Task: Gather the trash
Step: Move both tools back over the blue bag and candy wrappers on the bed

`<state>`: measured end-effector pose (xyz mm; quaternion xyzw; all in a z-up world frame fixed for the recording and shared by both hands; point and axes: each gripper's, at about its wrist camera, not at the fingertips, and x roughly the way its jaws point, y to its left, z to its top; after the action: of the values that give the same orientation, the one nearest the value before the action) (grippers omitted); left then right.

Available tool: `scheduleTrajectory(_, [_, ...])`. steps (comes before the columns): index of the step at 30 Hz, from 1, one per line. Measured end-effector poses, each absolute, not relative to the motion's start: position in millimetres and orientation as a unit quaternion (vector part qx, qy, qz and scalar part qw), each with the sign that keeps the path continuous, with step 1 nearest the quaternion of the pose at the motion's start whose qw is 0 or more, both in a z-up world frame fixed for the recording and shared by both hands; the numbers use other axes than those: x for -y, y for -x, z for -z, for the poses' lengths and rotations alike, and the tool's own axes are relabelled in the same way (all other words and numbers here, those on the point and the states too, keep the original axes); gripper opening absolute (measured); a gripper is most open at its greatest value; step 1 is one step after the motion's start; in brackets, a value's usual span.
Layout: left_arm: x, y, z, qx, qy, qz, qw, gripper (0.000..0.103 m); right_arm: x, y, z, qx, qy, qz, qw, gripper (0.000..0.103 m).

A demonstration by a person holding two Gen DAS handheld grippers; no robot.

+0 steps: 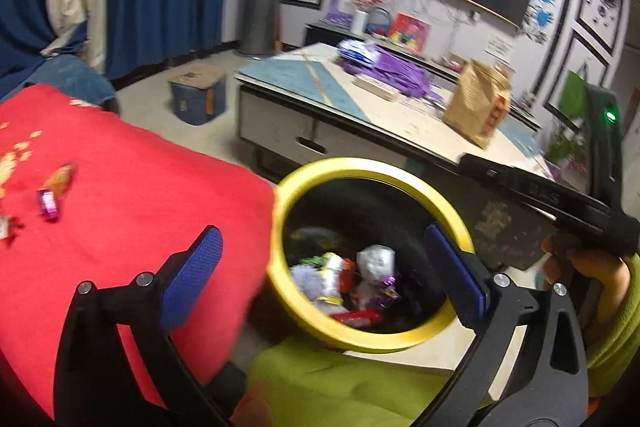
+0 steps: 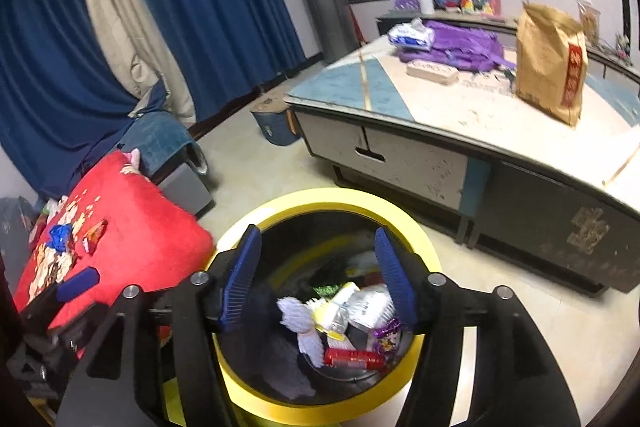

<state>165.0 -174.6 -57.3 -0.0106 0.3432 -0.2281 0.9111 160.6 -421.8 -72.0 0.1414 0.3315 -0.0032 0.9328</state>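
Both grippers hang over the yellow-rimmed bin [image 2: 320, 199], holding nothing.
My left gripper [image 1: 324, 267] gapes wide; my right gripper [image 2: 316, 267] stands partly open above the wrappers [image 2: 352, 323].

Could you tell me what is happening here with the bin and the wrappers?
A person holds two claws over a yellow-rimmed bin already holding wrappers. The right claw and left claw are both open with nothing between their pads. A few wrappers are still lying on the red cushion beside the bin.

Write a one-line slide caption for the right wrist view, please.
Right gripper, fingers open, above the yellow-rimmed bin holding wrappers.
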Motion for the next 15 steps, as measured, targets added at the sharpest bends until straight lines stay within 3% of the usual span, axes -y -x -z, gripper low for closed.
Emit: scheduleTrajectory(15, [70,-159,25,-0.287,0.052,0.084,0.953,0.093,317,-160,40,-0.303,-0.057,-0.128,0.943,0.066])
